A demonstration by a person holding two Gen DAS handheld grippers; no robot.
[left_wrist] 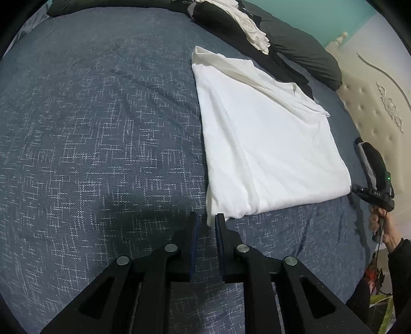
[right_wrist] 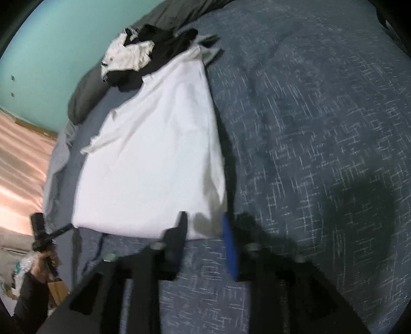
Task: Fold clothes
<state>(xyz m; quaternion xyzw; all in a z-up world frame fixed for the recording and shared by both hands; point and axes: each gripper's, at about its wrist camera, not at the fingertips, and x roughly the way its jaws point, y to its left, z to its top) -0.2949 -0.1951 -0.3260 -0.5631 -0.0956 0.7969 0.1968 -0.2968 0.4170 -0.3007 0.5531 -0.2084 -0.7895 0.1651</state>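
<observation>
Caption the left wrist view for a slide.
Left tongs open at the near corner of a folded white shirt on a blue bedspread.

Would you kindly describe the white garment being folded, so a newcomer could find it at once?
Start from the blue bedspread covering the bed. The folded white shirt lies flat on it, just below a crumpled pile of black and white clothes. It alone is smooth, all white and roughly rectangular.
</observation>
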